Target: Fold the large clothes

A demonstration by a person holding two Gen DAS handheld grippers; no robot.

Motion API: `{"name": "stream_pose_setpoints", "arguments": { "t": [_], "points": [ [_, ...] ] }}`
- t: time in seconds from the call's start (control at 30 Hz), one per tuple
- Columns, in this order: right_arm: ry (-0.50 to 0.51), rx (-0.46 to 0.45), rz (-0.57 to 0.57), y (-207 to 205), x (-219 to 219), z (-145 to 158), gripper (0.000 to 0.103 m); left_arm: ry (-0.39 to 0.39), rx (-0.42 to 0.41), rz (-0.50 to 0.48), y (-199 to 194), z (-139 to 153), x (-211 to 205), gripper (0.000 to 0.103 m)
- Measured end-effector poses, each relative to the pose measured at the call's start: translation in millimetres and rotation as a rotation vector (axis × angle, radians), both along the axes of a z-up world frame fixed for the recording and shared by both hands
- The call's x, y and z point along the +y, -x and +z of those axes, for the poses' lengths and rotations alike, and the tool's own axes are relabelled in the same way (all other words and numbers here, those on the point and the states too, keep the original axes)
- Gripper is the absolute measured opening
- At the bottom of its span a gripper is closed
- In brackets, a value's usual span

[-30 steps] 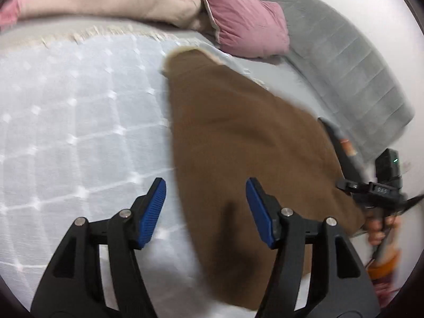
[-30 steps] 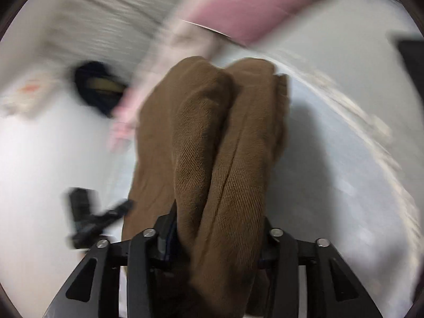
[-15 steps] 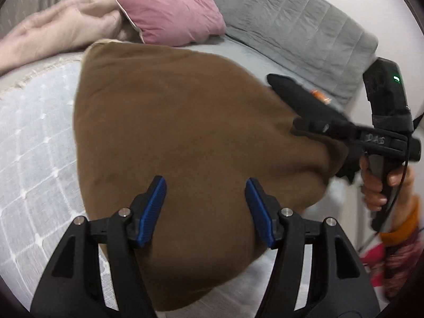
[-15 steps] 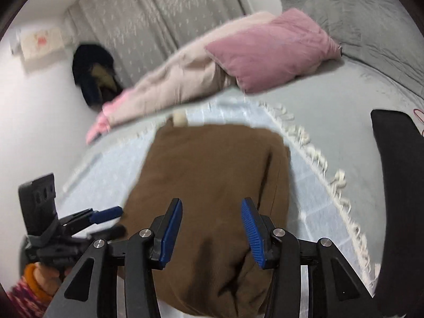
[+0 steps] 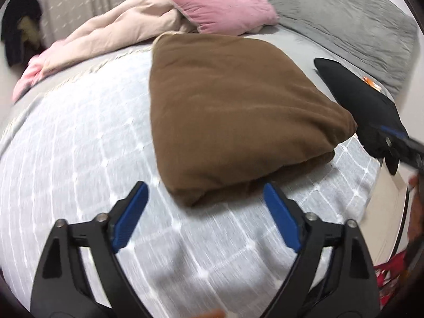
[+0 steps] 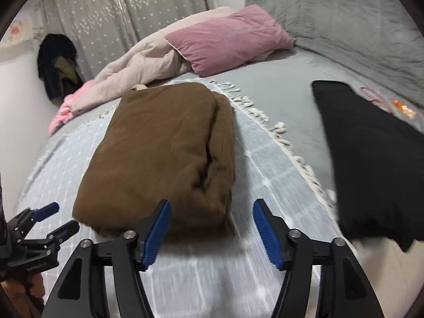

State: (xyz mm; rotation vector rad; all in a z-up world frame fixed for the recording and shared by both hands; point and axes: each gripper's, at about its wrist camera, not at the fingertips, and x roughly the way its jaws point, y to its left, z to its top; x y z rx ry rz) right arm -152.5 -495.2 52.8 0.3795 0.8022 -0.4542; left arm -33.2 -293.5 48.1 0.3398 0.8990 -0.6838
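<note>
A brown garment [image 5: 228, 108] lies folded into a thick rectangle on the pale blue checked blanket [image 5: 79, 143]; it also shows in the right wrist view [image 6: 159, 153]. My left gripper [image 5: 205, 213] is open and empty, hovering just short of the garment's near corner. My right gripper [image 6: 210, 229] is open and empty, just in front of the garment's near edge. The left gripper also shows at the lower left of the right wrist view [image 6: 54, 218], and the right gripper's fingers [image 5: 397, 137] at the right edge of the left wrist view.
A black garment [image 6: 371, 156] lies on the grey sheet to the right. A pink pillow [image 6: 228, 39], a beige duvet [image 6: 137, 74] and a grey quilted headboard [image 6: 344, 13] are at the back. The blanket has a fringed edge [image 6: 286, 140].
One second ago my right gripper was shut on the bunched brown garment; it let go and both grippers have pulled back. The garment now lies flat and folded.
</note>
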Motion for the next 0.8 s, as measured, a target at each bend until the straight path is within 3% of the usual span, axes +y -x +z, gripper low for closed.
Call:
{"name": "stream_pose_setpoints", "arguments": {
  "t": [0.03,0.2,0.37,0.8],
  "points": [
    [0.011,0.001,-0.013,7.7,8.2,4.7,0.075,-0.017,0.008,0.013,3.4,0.8,-0.3,0.100],
    [0.055,0.076,-0.078,22.8,40.5,4.5,0.091,-0.104,0.006,0.079,19.0,5.6,0.1,0.101],
    [0.082,0.179,-0.093,12.9,49.2,-7.5,0.091,-0.105,0.012,0.112,28.4,11.1,7.5,0.101],
    [0.070,0.196,-0.119,18.7,48.9,-9.3,0.091,-0.103,0.043,0.094,34.5,10.5,7.1,0.101]
  ]
}}
